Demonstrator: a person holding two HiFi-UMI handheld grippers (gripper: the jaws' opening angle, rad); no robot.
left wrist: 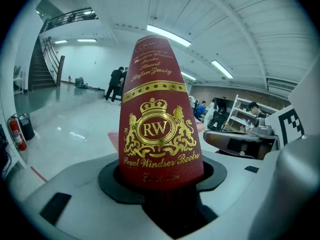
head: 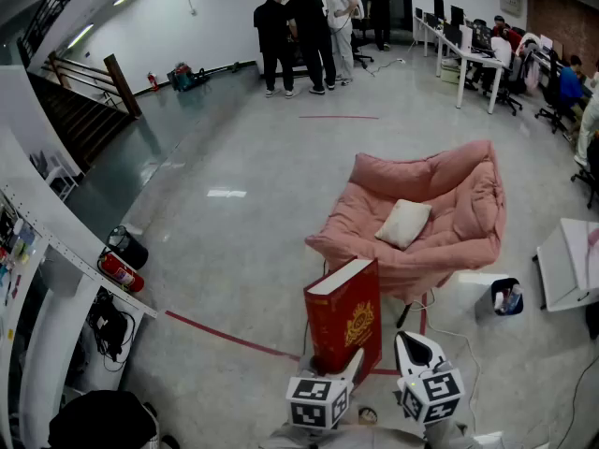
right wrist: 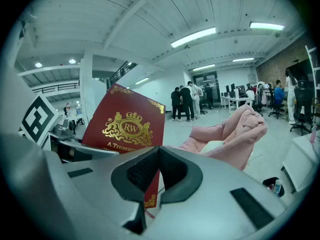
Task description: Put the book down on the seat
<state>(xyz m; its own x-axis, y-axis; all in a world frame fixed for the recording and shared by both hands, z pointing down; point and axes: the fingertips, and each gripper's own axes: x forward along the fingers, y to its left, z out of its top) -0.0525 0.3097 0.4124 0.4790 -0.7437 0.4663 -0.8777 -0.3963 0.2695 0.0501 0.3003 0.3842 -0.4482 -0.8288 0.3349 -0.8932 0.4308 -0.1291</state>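
Right now the book [head: 344,316] is off the floor and upright, on the near side of the pink seat [head: 440,204], not touching it. It is a thick red hardback with gold lion-and-crown crest, white page edges facing up, and its top corner overlaps the seat's front lip in the head view.

The left gripper [head: 348,358] has hold of it from below. In the left gripper view the jaws [left wrist: 161,184] stand partly apart, and the dark pads press on both sides of the book's [left wrist: 160,129] lower end, with the spine rising straight up between them.

The right gripper [head: 412,344] hangs beside the book, on the side nearer the seat's front right corner. Its own view shows the two black pads [right wrist: 159,169] drawn together with nothing between them. The book's cover [right wrist: 125,124] shows behind them to the left, and the seat [right wrist: 235,134] is beyond to the right.

A pale cushion [head: 403,223] lies in the middle of the seat. A small black bin [head: 505,297] stands just off the seat's front right corner, and a red floor line [head: 229,338] runs on the near left of the seat. Far behind the seat, a group of people [head: 304,36] stands together
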